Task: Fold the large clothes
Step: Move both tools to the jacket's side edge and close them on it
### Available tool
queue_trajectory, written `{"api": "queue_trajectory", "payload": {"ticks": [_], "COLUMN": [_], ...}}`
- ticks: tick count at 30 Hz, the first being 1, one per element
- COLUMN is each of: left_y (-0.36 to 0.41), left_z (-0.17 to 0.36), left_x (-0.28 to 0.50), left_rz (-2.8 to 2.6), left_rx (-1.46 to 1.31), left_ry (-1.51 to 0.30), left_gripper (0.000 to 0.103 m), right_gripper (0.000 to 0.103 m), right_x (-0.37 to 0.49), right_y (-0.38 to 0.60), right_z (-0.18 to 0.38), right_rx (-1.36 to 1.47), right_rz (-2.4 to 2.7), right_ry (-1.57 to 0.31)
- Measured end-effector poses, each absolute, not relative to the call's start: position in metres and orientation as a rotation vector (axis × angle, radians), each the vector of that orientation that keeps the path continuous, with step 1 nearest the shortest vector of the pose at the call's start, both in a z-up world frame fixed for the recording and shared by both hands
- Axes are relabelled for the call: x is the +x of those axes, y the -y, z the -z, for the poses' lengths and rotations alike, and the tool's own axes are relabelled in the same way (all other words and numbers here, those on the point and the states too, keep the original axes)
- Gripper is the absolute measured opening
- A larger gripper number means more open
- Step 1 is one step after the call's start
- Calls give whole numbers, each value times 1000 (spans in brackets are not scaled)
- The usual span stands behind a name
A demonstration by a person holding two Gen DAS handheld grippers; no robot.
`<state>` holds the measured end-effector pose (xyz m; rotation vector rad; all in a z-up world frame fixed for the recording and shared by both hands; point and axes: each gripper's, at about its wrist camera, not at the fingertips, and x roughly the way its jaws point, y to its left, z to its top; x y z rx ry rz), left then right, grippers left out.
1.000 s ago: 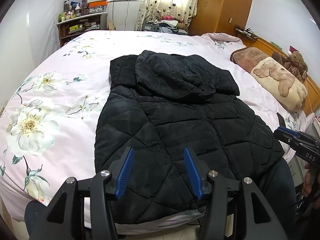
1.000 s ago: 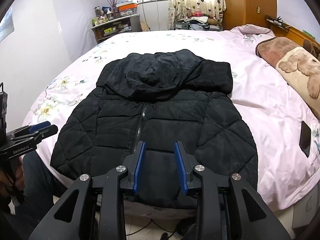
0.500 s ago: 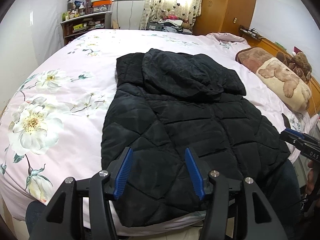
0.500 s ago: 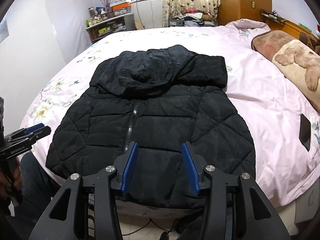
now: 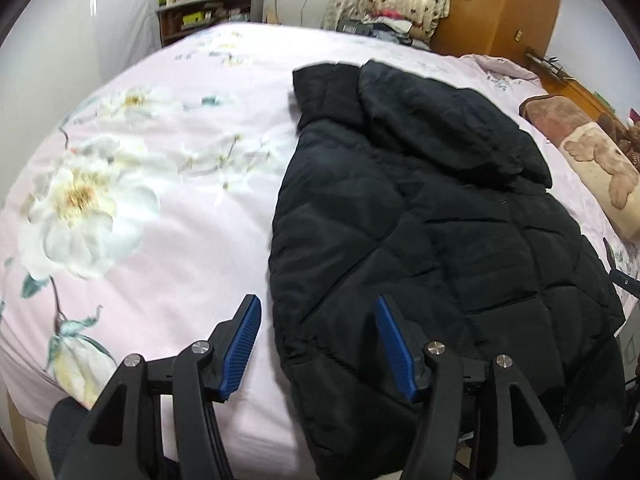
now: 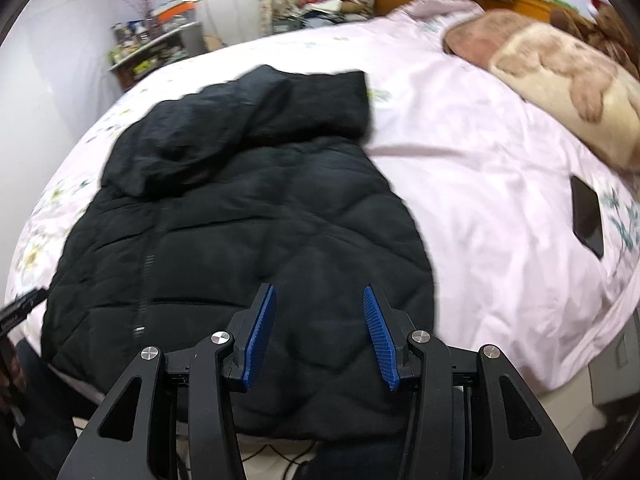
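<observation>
A black quilted hooded jacket (image 5: 432,232) lies flat on the pink floral bed, front up, zipper shut, hood folded over the chest; its hem hangs over the near bed edge. It also shows in the right wrist view (image 6: 248,232). My left gripper (image 5: 316,344) is open and empty, above the jacket's lower left hem corner. My right gripper (image 6: 320,328) is open and empty, above the hem near the jacket's lower right corner. The tip of the left gripper shows at the left edge of the right wrist view (image 6: 20,306).
The pink floral bedspread (image 5: 140,208) spreads left of the jacket. A bear-print pillow (image 6: 560,84) lies at the right. A dark phone (image 6: 587,216) lies on the bed right of the jacket. Shelves (image 5: 204,20), curtains and a wooden wardrobe (image 5: 496,4) stand behind.
Both grippers have moved outward toward the jacket's lower corners, the left leftward and the right rightward. The right jaws have opened wider. The jacket has not moved.
</observation>
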<state>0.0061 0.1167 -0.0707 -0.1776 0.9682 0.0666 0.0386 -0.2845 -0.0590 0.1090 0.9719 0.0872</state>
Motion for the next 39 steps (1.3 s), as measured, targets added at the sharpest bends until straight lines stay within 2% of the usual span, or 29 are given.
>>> {"api": "queue_trajectory", "payload": {"ticks": [8, 12, 14, 22, 23, 24, 25, 26, 27, 29, 32, 39], "left_y": [-121, -116, -112, -92, -92, -91, -89, -86, -83, -81, -85, -109], "left_z": [101, 105, 108, 117, 116, 115, 113, 109, 104, 94, 74, 11], "left_x": [7, 6, 5, 0, 1, 2, 2, 2, 2, 1, -3, -22], "left_rz": [-66, -44, -29, -6, -3, 4, 8, 8, 12, 16, 28, 63], "left_rx": [-240, -256, -266, -201, -196, -193, -180, -163, -140, -126, -160, -254], "left_ry": [-1038, -1049, -1059, -1084, -1090, -1094, -1094, -1089, -1080, -1063, -1016, -857], "left_gripper": [68, 70, 73, 72, 65, 60, 49, 36, 31, 21, 16, 15], "right_gripper": [48, 57, 58, 58, 58, 50, 39, 32, 21, 16, 13, 12], "right_x": [60, 67, 68, 65, 64, 63, 62, 60, 59, 56, 50, 32], "right_y": [329, 340, 346, 342, 341, 339, 338, 338, 337, 335, 330, 325], "right_z": [86, 97, 103, 124, 125, 125, 122, 119, 114, 102, 82, 36], "right_rx": [188, 236, 273, 366, 366, 360, 349, 349, 356, 351, 340, 345], "right_rz": [-31, -16, -19, -112, -119, -124, -131, -134, -143, -162, -184, -240], "right_ry": [-1062, -1092, -1111, -1228, -1235, -1238, -1236, -1229, -1221, -1192, -1143, -1037]}}
